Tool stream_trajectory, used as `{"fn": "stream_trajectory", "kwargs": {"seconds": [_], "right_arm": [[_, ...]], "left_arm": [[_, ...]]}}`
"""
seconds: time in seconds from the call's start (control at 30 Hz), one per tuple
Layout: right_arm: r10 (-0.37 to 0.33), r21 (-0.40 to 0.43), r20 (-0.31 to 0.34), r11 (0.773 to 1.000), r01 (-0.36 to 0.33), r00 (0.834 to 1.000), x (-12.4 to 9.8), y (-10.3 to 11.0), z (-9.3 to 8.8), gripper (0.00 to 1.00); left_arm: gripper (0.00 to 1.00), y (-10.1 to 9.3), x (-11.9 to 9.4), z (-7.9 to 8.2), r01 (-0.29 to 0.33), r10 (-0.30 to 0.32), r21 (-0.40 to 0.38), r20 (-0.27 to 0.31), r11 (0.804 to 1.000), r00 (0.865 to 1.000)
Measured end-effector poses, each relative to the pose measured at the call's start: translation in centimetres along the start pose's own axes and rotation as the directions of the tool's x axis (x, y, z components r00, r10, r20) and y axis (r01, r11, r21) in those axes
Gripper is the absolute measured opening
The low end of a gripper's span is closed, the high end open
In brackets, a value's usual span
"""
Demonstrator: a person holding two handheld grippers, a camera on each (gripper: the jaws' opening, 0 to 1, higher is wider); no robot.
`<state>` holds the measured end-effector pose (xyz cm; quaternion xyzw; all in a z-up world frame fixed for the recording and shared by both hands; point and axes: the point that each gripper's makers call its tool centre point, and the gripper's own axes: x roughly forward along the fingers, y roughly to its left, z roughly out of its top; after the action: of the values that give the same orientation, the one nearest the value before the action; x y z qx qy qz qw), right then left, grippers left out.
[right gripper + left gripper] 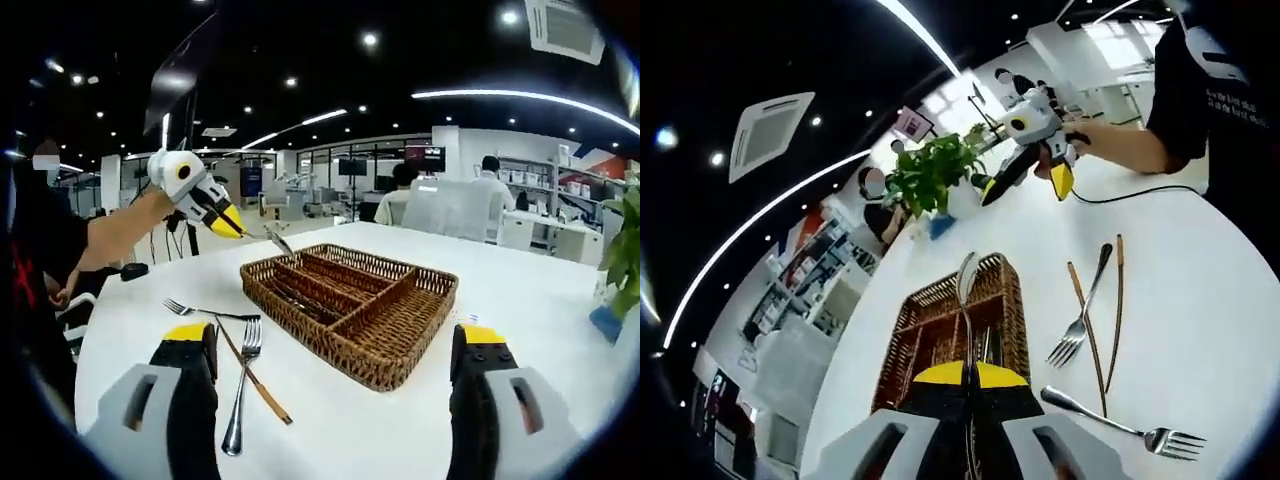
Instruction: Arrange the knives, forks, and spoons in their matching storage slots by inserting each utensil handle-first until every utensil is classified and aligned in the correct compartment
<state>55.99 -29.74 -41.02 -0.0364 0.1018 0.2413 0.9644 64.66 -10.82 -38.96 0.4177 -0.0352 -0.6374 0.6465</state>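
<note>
A round white table (560, 300) carries a brown woven wicker tray (352, 305), rectangular, split by wicker walls into long slots. In the left gripper view, the left gripper (969, 375) has its yellow-tipped black jaws pressed together on the thin stem of a shiny metal spoon (965, 280), whose oval bowl points away over the tray (940, 320). In the right gripper view, that gripper (232, 224) hangs above the tray's far left corner. The right gripper (335, 345) has its jaws spread wide, holding nothing, near the tray's front edge. Left of the tray lie two steel forks (243, 385), smooth and slender, and two thin brown chopsticks (255, 380), one crossing a fork. A leafy green plant (932, 175) stands at the table's edge.
</note>
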Motion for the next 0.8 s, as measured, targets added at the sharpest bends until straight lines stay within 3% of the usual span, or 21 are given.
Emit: {"fn": "stream_trajectory", "kwargs": {"seconds": [0.27, 0.5, 0.8], "right_arm": [[0.028, 0.002, 0.014, 1.000, -0.028, 1.000, 0.4, 0.7, 0.4, 1.00], [0.040, 0.012, 0.023, 0.999, -0.040, 0.999, 0.3, 0.7, 0.5, 1.00], [0.054, 0.007, 0.024, 0.999, -0.054, 0.998, 0.6, 1.3, 0.5, 1.00]], "left_arm": [[0.00, 2.5, -0.2, 0.9, -0.013, 0.013, 0.015, 0.021, 1.000, 1.000], [0.00, 3.3, 1.6, -0.9, 0.016, -0.016, -0.003, -0.031, 1.000, 0.999], [0.00, 4.4, 4.3, -2.4, 0.040, -0.041, -0.016, -0.042, 0.999, 0.998]]}}
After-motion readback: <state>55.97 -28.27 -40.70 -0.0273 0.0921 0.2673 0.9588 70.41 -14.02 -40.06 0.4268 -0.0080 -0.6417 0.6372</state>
